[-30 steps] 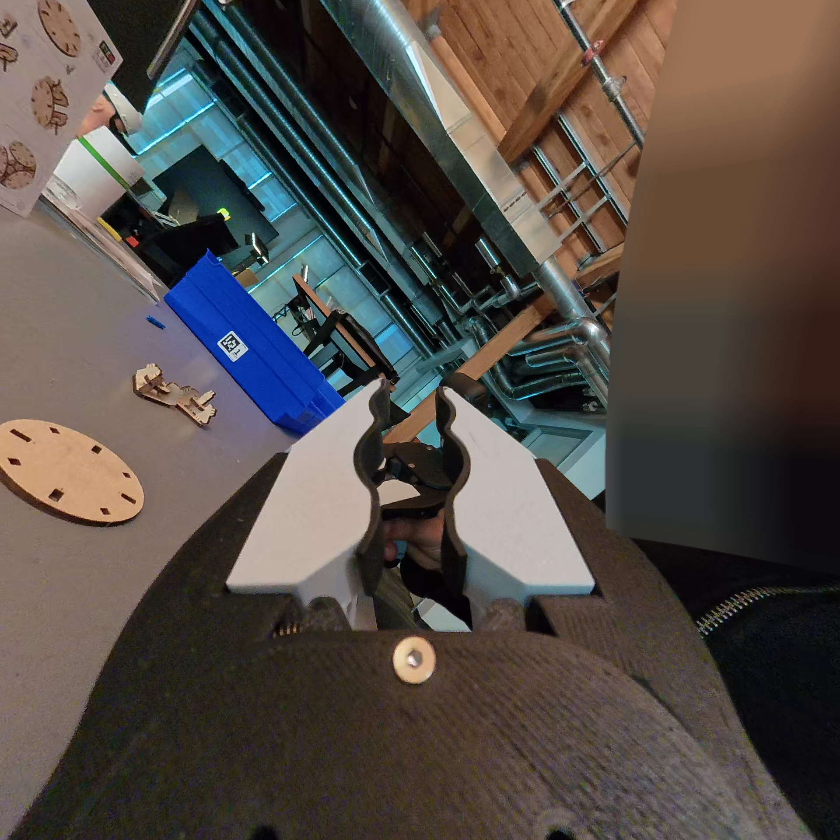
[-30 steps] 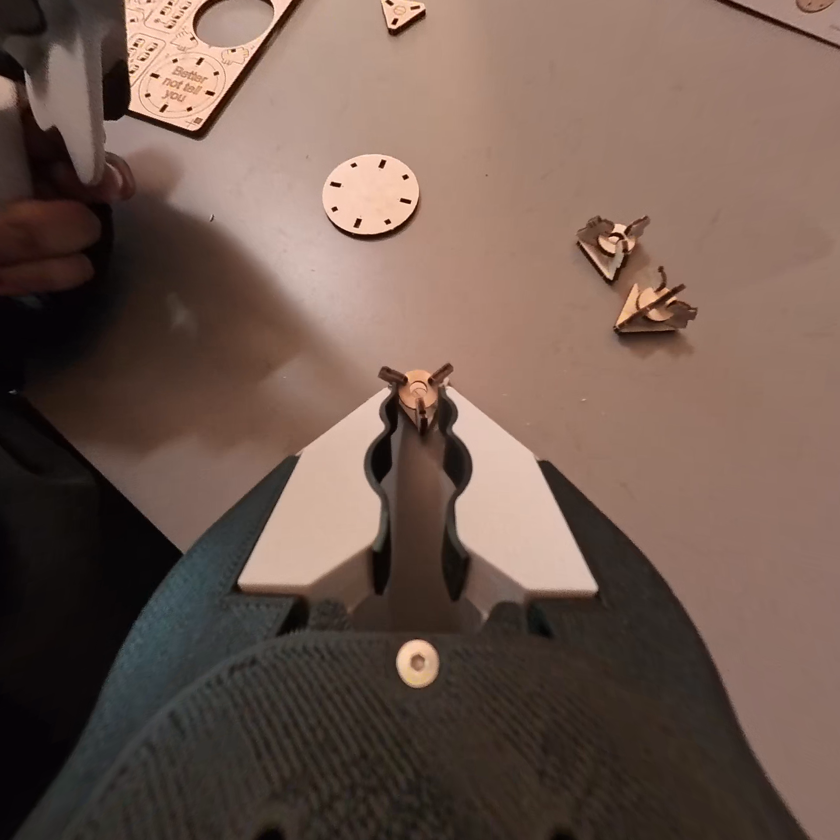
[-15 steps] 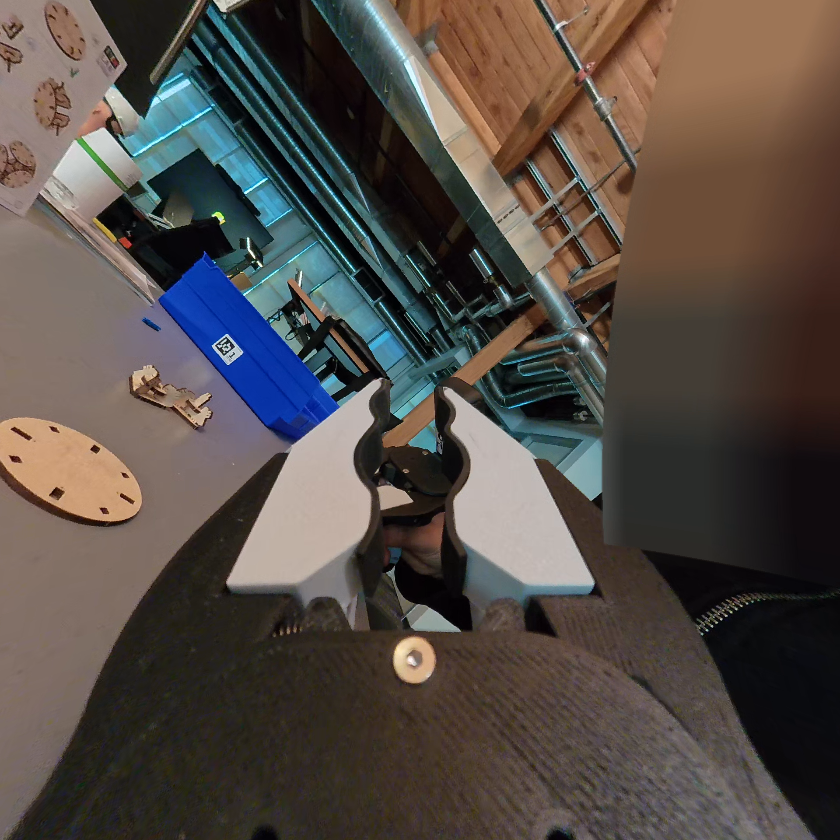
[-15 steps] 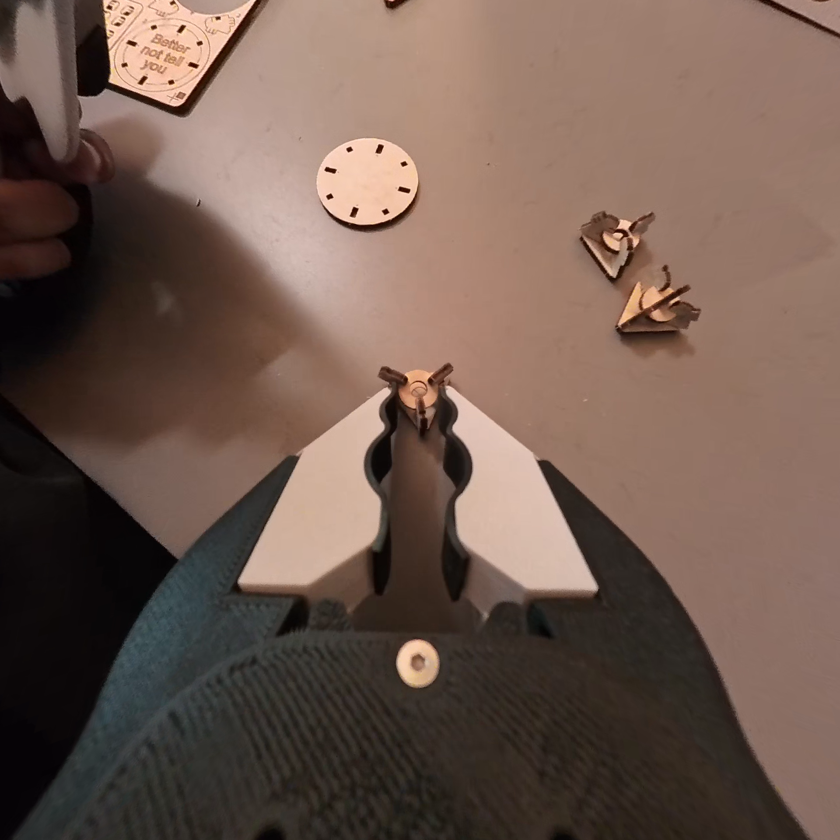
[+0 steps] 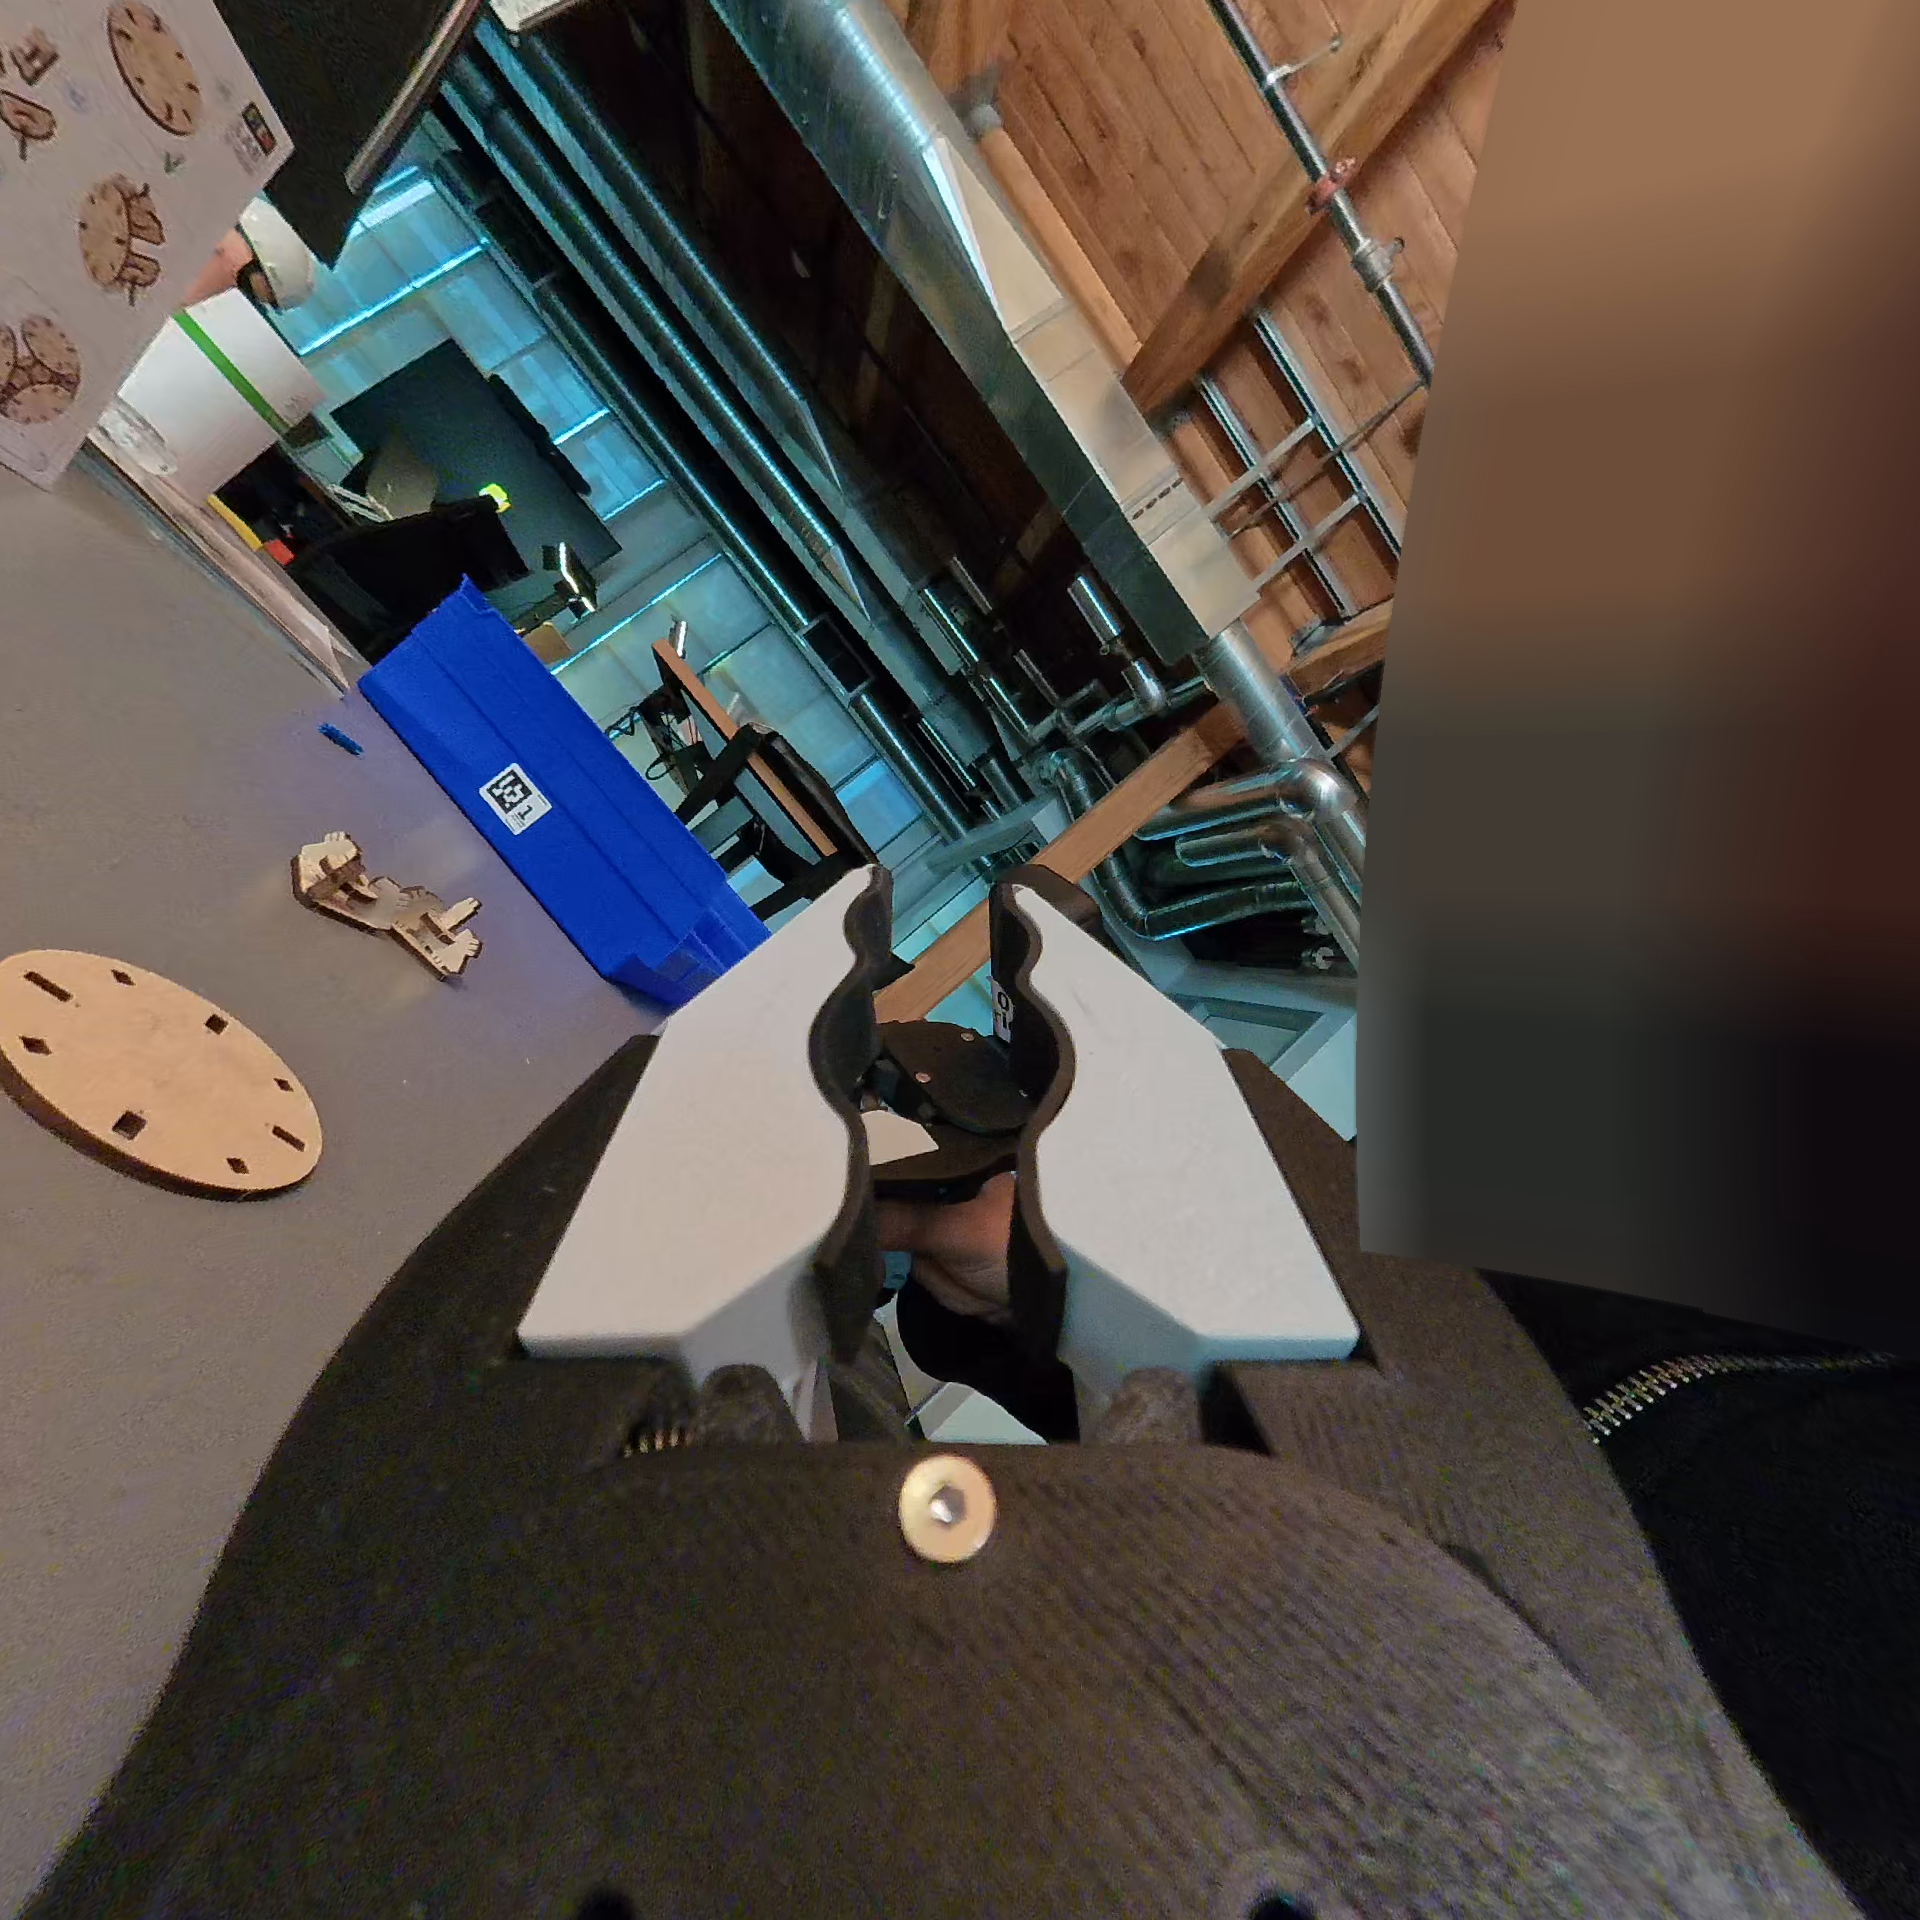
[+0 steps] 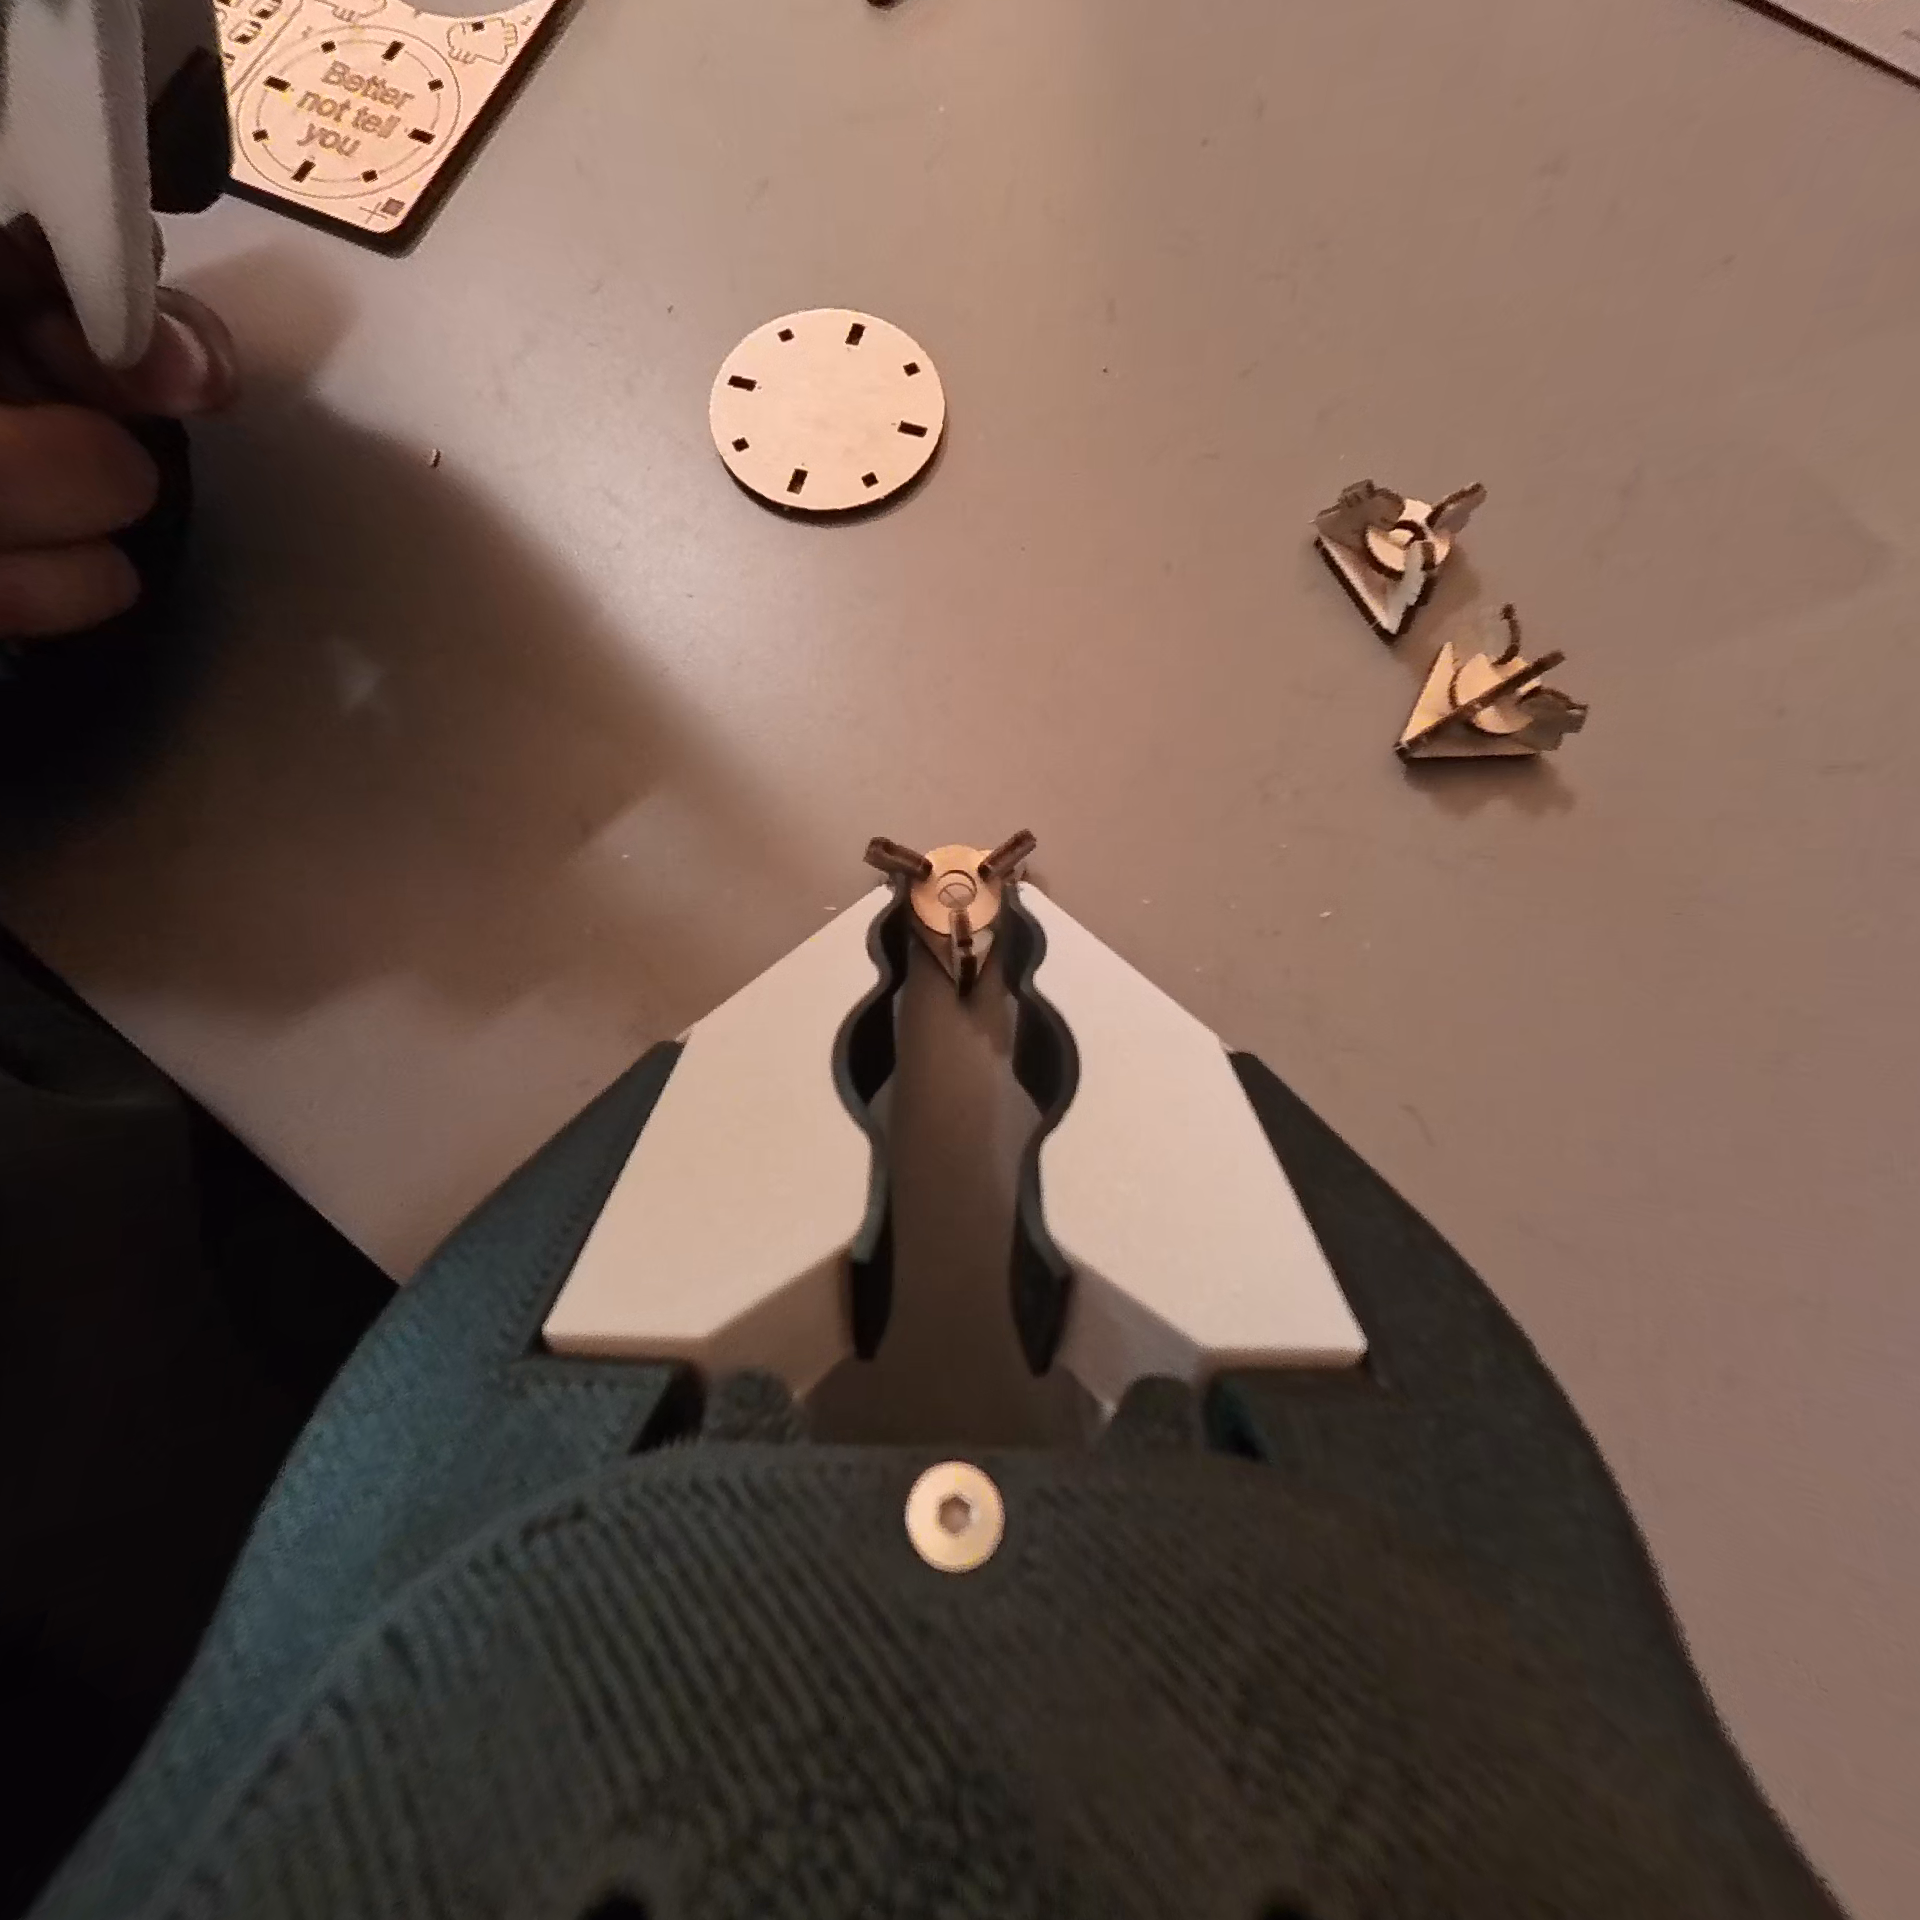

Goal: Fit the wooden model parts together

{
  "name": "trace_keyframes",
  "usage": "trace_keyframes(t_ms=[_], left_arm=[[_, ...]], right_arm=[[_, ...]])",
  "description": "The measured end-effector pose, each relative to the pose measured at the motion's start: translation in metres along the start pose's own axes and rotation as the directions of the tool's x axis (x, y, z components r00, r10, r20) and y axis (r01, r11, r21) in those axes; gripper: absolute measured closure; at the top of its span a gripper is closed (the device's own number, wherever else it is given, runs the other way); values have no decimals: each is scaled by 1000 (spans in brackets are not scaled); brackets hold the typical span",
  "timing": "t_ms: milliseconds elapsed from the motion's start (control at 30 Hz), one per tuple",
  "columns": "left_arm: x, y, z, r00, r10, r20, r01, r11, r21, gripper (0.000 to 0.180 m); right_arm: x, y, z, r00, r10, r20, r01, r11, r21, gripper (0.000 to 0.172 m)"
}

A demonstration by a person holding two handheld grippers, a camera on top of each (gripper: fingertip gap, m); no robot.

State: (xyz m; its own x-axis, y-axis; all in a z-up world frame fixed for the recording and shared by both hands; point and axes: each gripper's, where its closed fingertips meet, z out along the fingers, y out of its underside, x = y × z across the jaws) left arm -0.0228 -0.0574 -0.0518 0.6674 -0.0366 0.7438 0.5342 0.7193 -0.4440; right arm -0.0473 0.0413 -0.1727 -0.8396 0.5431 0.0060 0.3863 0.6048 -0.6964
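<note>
My right gripper [image 6: 951,891] is shut on a small wooden hub with three dark spokes [image 6: 954,902] and holds it at its fingertips above the grey table [image 6: 1247,260]. My left gripper [image 5: 940,904] is tilted up towards the ceiling, its jaws apart with nothing between the tips. It also shows in the right wrist view [image 6: 62,156] at the top left, held by a hand [image 6: 73,488]. A slotted wooden disc [image 6: 828,410] lies on the table ahead of the right gripper. It also shows in the left wrist view [image 5: 156,1070].
Two small triangular wooden assemblies [image 6: 1387,551] [image 6: 1481,701] lie to the right of the disc. A cut-out wooden sheet [image 6: 343,114] lies at the far left. A blue bin [image 5: 561,810] stands at the table's edge, near a printed sheet [image 5: 94,208]. Across from one pair of fingers to the other is roughly 15 cm. The slotted wooden disc [image 6: 828,410] is about 11 cm from my right fingertips.
Both grippers have drifted only slightly. The right gripper has kept the wooden hub in its grasp and the left has stayed open.
</note>
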Motion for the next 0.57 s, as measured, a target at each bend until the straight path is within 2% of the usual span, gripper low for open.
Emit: trace_keyframes(t_ms=[567], left_arm=[[0, -1, -1, 1000, -11, -3, 11, 1000, 6, 163]], right_arm=[[-6, 2, -2, 986, -147, 80, 145, 989, 36, 156]])
